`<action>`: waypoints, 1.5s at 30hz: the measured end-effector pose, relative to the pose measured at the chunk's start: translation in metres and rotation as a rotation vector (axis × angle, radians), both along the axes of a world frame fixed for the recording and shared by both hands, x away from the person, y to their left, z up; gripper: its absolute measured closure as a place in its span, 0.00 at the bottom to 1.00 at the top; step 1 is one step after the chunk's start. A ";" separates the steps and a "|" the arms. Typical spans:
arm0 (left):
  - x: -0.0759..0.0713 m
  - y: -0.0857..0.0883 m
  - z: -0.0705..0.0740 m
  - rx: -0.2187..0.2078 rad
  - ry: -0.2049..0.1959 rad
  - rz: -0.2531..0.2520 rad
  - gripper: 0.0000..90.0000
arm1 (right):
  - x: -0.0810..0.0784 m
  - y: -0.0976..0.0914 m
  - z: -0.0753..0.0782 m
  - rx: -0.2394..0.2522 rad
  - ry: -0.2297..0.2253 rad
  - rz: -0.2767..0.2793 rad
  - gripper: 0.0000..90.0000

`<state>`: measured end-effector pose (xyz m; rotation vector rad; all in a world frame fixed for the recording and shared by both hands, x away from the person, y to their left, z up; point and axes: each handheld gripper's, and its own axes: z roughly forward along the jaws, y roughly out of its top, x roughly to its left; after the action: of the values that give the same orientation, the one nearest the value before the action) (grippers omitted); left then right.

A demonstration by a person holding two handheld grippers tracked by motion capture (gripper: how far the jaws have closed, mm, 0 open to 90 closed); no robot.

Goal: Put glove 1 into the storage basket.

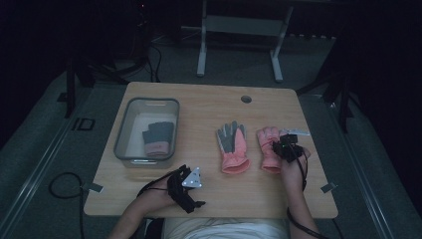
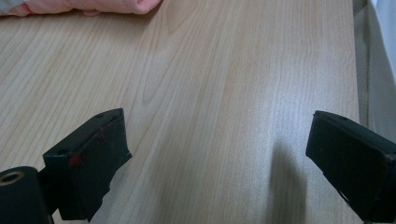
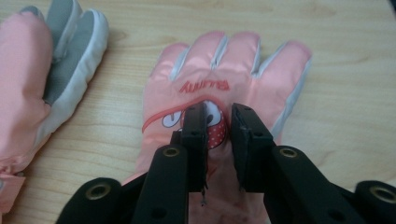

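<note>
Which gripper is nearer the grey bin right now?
Left. The left gripper sits just below the grey bin, near the table's front edge. The right gripper is far across the table, pinching the pink glove.

Light wood-grain rectangular table (image 1: 209, 107), rounded corners, small round dark grommet hole (image 1: 246, 98) near far edge, right of centre. Grey translucent plastic bin (image 1: 121, 130) sits toward left edge; dark grey glove with pink cuff (image 1: 158, 139) lies inside it. Pink padded glove with grey palm (image 1: 232, 146) lies flat at table centre, fingers toward far edge. Second pink padded glove with printed cartoon back (image 1: 269, 145) lies just beside it, toward right edge, apart.
</note>
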<state>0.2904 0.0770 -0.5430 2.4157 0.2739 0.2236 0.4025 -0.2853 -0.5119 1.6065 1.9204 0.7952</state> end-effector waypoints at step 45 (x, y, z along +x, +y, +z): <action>-0.001 -0.002 -0.001 0.018 -0.004 -0.005 0.06 | 0.009 -0.008 -0.015 -0.147 0.047 0.283 0.74</action>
<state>0.2894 0.0751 -0.5436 2.4330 0.2648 0.2299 0.4117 -0.2929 -0.5267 1.2953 2.2168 0.7099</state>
